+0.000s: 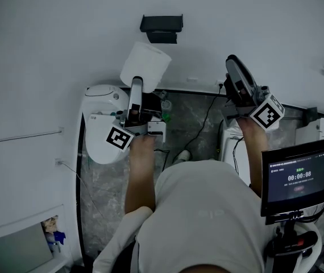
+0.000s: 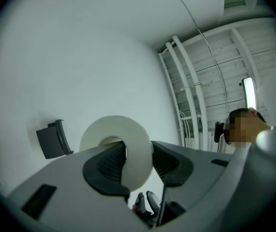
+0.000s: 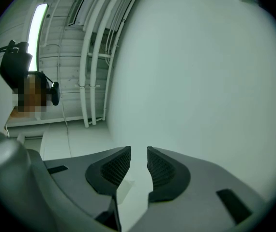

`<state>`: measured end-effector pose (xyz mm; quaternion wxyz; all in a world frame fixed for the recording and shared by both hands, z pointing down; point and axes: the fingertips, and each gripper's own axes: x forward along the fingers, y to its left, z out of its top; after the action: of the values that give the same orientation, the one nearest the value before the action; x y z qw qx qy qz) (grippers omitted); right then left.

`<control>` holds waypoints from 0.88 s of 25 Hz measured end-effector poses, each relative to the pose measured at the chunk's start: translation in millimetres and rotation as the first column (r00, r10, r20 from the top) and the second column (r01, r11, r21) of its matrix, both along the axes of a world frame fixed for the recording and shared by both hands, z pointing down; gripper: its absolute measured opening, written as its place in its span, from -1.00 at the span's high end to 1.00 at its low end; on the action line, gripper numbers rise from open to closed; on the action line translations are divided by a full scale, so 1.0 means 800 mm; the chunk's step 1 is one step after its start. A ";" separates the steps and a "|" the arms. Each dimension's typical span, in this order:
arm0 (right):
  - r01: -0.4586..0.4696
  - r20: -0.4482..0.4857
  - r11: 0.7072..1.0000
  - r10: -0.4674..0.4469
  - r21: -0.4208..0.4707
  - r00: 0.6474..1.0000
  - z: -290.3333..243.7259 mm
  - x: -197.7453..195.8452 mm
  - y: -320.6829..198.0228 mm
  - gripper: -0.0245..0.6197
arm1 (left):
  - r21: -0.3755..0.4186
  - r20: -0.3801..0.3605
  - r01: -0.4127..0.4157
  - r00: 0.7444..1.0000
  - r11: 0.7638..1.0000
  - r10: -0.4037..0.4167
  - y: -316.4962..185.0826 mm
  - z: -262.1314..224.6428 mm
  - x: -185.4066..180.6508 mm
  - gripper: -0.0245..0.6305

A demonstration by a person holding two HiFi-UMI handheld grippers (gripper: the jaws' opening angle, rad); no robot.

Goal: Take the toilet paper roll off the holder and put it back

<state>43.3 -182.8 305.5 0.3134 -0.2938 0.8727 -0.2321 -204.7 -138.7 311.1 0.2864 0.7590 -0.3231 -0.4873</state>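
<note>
White wall point(image 1: 48, 50). Toilet paper roll point(image 1: 145, 63) is off the black holder point(image 1: 161, 27), just below it, clamped by my left gripper point(image 2: 137, 161), one finger inside its core. Right gripper point(image 3: 138, 166) fingers narrowly apart, apparently empty.

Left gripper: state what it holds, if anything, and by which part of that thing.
The left gripper holds the toilet paper roll by its wound wall: one jaw inside the core hole, the other on the outside.
</note>
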 end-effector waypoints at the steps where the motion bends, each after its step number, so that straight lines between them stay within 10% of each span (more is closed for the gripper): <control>1: 0.002 0.001 1.000 -0.002 0.001 1.000 0.000 -0.001 0.001 0.63 | 0.005 -0.009 -0.005 1.000 1.000 0.005 0.002 -0.001 0.001 0.44; 22: 0.023 0.030 0.998 -0.021 -0.053 0.999 0.019 -0.022 0.009 0.63 | -0.011 -0.049 0.078 0.996 0.997 -0.079 0.019 -0.007 -0.053 0.43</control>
<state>25.7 -175.6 320.7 0.3158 -0.2890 0.8646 -0.2631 -247.3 -123.7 305.2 0.2785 0.7320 -0.3477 -0.5154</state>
